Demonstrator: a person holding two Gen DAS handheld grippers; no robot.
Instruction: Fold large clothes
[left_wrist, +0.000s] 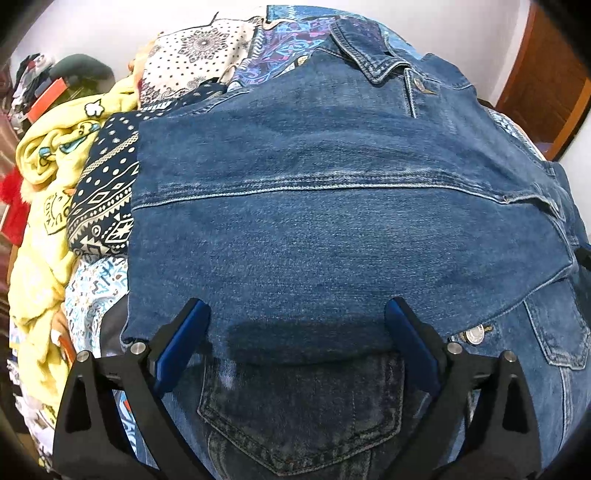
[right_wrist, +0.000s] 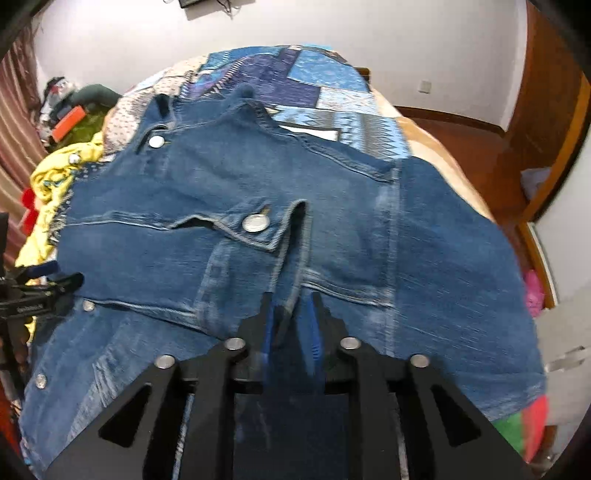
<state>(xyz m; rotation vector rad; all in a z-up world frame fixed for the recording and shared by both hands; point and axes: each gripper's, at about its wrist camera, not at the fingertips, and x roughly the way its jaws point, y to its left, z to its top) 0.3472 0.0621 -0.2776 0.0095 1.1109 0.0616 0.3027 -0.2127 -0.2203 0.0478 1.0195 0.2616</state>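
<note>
Jaws of left gripper (left_wrist: 297, 314) wide over denim jacket (left_wrist: 332, 229), right gripper (right_wrist: 291, 306) narrow, denim edge between, grip unclear

Left gripper (left_wrist: 297, 314) angled steeply downward, jaws spread wide, nothing between the pads. Right gripper (right_wrist: 290, 306) angled downward, jaws narrowly parted.
</note>
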